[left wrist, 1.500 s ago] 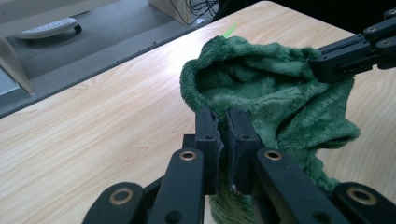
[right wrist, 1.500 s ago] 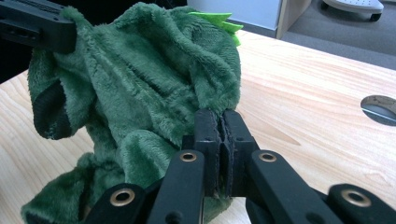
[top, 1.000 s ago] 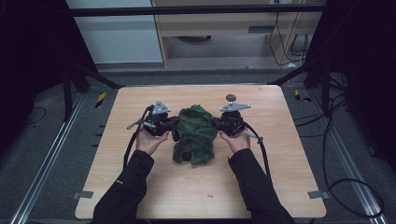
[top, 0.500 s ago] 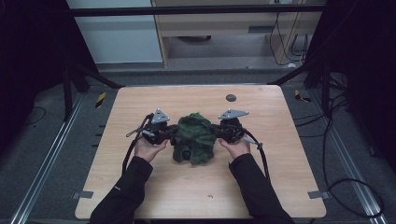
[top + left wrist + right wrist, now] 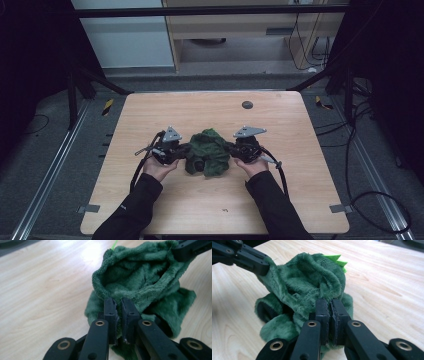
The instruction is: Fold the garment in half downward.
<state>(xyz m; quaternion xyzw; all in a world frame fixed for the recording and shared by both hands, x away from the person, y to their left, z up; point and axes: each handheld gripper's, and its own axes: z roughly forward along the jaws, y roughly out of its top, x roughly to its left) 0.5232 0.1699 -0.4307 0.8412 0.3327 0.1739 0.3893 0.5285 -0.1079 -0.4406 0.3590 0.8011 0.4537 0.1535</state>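
From above, the green plush (image 5: 208, 159) lies near the middle of the table (image 5: 150, 115), held between the left gripper (image 5: 181, 151) and the right gripper (image 5: 235, 150), one on each side of it, seemingly to stretch its opening apart. A dark disc (image 5: 247, 105) sits well beyond the plush, out of the way. In the left gripper view, the jaws are pinched narrow on the plush's near rim, the mouth gaping behind. In the right gripper view, the jaws likewise clamp a fold of plush; bright green felt spikes (image 5: 334, 258) poke out behind, perhaps a crest.
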